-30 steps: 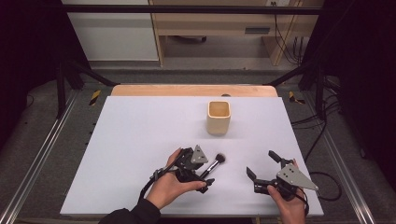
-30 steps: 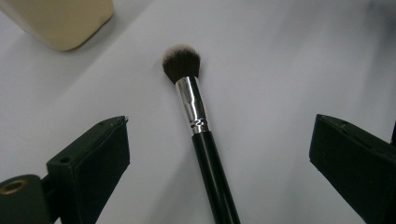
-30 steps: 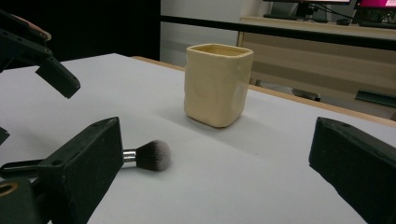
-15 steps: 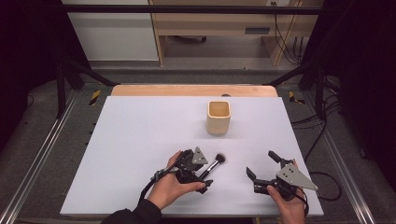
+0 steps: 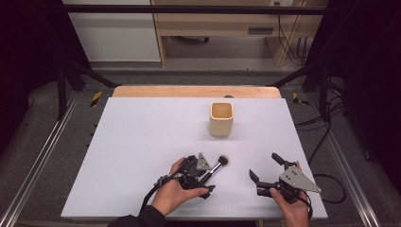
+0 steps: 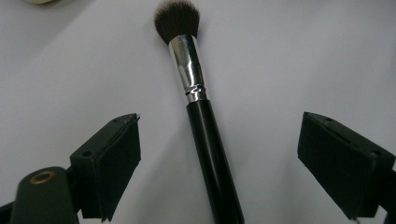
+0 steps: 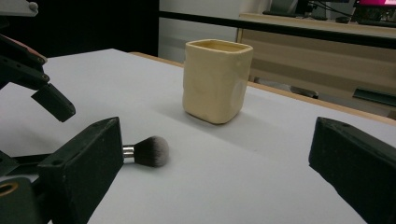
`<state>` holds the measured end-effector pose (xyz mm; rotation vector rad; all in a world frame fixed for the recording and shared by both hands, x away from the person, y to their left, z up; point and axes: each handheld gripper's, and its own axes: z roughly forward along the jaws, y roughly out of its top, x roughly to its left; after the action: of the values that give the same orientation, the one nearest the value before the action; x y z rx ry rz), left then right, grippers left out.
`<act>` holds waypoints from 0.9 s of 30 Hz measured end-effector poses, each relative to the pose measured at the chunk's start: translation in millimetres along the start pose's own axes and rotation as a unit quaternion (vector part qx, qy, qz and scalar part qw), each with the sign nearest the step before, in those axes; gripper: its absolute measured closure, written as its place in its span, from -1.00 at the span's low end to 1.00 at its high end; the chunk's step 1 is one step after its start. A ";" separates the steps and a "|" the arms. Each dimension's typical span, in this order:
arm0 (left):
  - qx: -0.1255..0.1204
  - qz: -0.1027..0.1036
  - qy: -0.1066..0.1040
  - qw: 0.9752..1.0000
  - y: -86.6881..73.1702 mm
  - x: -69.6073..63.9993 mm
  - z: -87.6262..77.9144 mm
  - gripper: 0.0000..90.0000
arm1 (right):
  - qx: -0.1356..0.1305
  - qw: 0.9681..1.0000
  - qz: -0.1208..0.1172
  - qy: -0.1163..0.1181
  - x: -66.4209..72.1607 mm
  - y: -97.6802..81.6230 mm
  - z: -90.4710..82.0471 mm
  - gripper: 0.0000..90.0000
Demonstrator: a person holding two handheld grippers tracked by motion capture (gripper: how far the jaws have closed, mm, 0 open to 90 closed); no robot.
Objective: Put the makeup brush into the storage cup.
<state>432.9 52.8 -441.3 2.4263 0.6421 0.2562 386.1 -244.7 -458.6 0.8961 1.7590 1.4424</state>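
Note:
A makeup brush [image 5: 218,164] with a black handle, silver ferrule and dark bristles lies flat on the white table [image 5: 142,142]. My left gripper [image 5: 201,175] sits over its handle. In the left gripper view the brush [image 6: 201,121] runs up between the jaws; the jaws have just been closing, and both pads [image 6: 112,163] stand clear of the handle. My right gripper [image 5: 265,166] rests open near the front right with nothing between its fingers. A cream square cup [image 5: 221,119] stands upright behind the brush.
In the right gripper view the cup [image 7: 217,81] stands beyond the brush head [image 7: 152,150], and the left gripper's jaw [image 7: 46,100] shows at the far left. A wooden strip [image 5: 196,91] borders the table's far edge. Dark frame rails run along both sides.
The left gripper's jaws have drawn slightly closer around the brush handle. Both hands, the brush and the cup keep their places.

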 end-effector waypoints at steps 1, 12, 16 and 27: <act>0.002 -0.001 0.000 1.000 -0.1 -0.1 0.1 -0.70 | 0.000 1.000 0.000 0.000 0.0 0.0 0.1 -0.92; 0.012 -0.009 0.000 1.000 -0.8 -1.0 2.4 -0.47 | 0.001 1.000 0.000 -0.001 -0.1 -0.2 0.1 -0.92; 0.018 -0.012 0.005 1.000 -0.5 -1.7 3.6 -0.29 | 0.001 1.000 0.000 -0.001 0.0 -0.2 0.1 -0.92; 0.032 -0.033 0.011 0.999 -3.2 -0.3 5.0 0.16 | 0.001 1.000 0.000 -0.001 0.1 -0.3 0.3 -0.92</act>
<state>433.1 52.3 -447.2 2.4620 0.7490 0.2396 386.3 -244.6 -458.9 0.8984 1.7601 1.4387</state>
